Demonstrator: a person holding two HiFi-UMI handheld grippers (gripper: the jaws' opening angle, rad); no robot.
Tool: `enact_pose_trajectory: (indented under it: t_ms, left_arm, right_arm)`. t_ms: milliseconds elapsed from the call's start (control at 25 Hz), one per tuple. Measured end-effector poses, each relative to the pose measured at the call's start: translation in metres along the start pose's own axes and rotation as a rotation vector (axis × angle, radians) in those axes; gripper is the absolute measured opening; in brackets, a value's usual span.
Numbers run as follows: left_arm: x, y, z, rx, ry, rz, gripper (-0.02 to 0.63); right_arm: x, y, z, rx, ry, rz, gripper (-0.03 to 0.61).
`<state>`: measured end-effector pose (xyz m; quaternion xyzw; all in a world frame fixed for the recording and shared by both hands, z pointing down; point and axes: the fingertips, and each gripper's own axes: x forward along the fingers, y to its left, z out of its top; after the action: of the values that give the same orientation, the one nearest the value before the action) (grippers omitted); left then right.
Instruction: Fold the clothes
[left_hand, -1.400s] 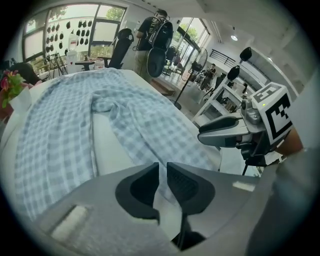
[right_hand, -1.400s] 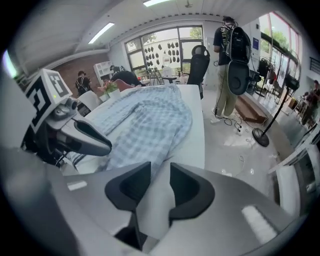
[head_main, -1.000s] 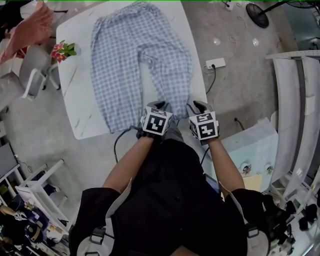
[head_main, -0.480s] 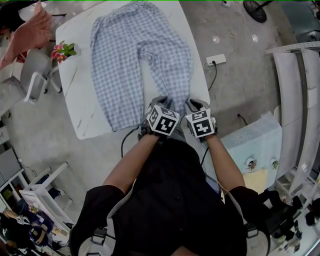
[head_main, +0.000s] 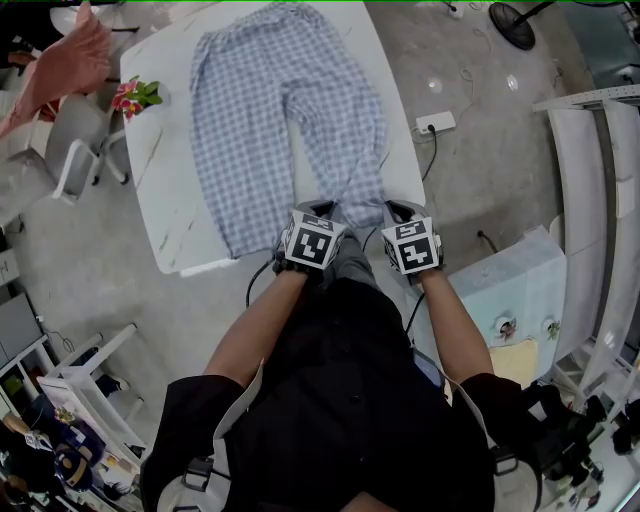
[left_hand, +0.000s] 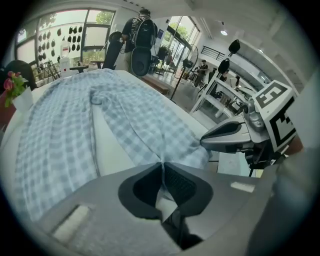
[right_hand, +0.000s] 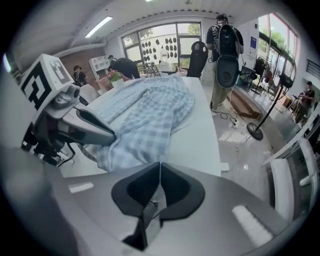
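Blue-and-white checked pants (head_main: 260, 110) lie flat on the white table (head_main: 165, 200), legs pointing toward me. Both grippers sit at the near hem of the right-hand leg. My left gripper (head_main: 318, 210) is at the hem's left corner, and its jaws are closing with the checked cloth (left_hand: 65, 130) pinched in their seam (left_hand: 162, 165). My right gripper (head_main: 398, 209) is at the hem's right corner. Its jaws (right_hand: 160, 164) are shut, and the cloth's edge (right_hand: 145, 110) runs in at their tips. Each gripper shows in the other's view: the right (left_hand: 235, 137) and the left (right_hand: 85, 127).
A small pot of flowers (head_main: 132, 96) stands at the table's left edge. A white chair (head_main: 70, 150) is beside it. A power strip (head_main: 437, 123) and cables lie on the floor to the right. A person with a backpack (right_hand: 225, 45) stands beyond the table's far end.
Both grippers have kept to the near hem of the right-hand leg, drifting only a little. The pants lie as before.
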<state>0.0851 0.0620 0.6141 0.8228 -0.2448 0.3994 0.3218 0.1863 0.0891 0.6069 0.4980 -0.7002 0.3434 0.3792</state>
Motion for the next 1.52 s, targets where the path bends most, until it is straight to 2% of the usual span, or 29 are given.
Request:
enact_pose_trajectory:
  t_ms: [560,840,1120,1320,1400,1520]
  left_arm:
    - [-0.035,0.004,-0.021,-0.086,-0.051,-0.050,0.031]
    - [-0.045,0.020,-0.037,-0.117,-0.063,-0.008,0.006]
    - [-0.039,0.012,-0.047,-0.121,-0.044,-0.035,0.010]
    - [-0.027,-0.014,-0.048,-0.114,-0.030,-0.039,0.057]
    - [-0.023,-0.024,-0.051,-0.110,-0.032,-0.012,0.061]
    - [-0.021,-0.022,-0.050,-0.087,-0.061,0.080,0.063]
  right_arm:
    - [-0.021,-0.011,-0.017,0.020,-0.004,-0.103,0.011]
    - [-0.031,-0.017,-0.020,0.019,-0.019,-0.155,0.011]
    - [-0.032,-0.013,-0.027,0.017,-0.016,-0.132,0.011]
    - [-0.033,-0.013,-0.027,0.011,-0.024,-0.100,0.011]
    - [-0.033,-0.013,-0.031,-0.003,-0.023,-0.081,0.011]
    - [-0.031,-0.014,-0.030,-0.016,-0.023,-0.048,0.011]
